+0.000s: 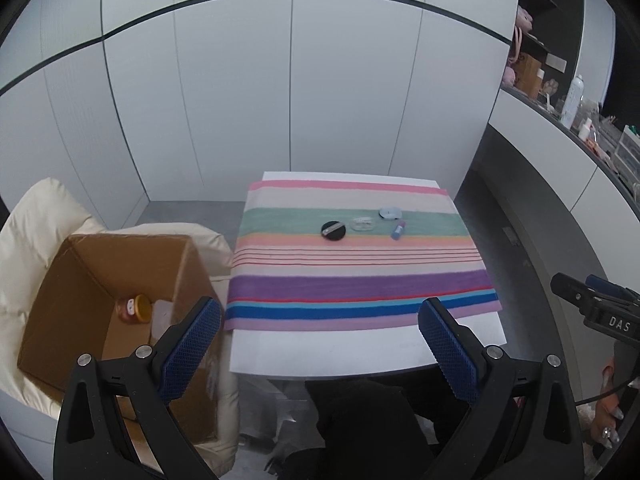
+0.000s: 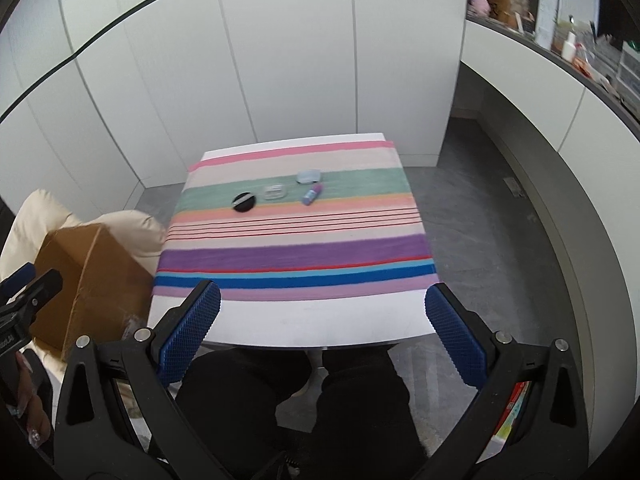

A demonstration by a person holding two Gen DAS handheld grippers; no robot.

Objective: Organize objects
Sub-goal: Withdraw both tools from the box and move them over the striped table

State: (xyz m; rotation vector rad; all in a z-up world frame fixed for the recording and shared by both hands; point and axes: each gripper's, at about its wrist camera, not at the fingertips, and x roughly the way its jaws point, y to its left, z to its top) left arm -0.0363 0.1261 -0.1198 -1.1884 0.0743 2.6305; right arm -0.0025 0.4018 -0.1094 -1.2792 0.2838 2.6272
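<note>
1. White cabinet panels back a small counter (image 2: 304, 320) covered by a striped cloth (image 2: 296, 248), and the things to organize lie in a loose row on the cloth's green band at the far side.
2. From left to right that row holds a black round compact (image 2: 244, 202), a clear little case (image 2: 275, 192), a pale blue case (image 2: 308, 176) and a small blue-and-purple tube (image 2: 312, 195).
3. The tube lies tilted, its long axis running from near-left to far-right; the pale blue case sits just beyond it.
4. A cardboard box (image 1: 100, 300) stands open on a cream cushion (image 1: 36, 216) left of the counter, with an orange jar (image 1: 134, 309) already inside.
5. Both sets of tongs hang over the near edge, well short of the row, so the things lie straight ahead and away.
6. Left tongs (image 1: 320, 344) are spread apart and empty, next to the box.
7. Right tongs (image 2: 322, 330) are also apart and empty, and probably nearer the tube.
</note>
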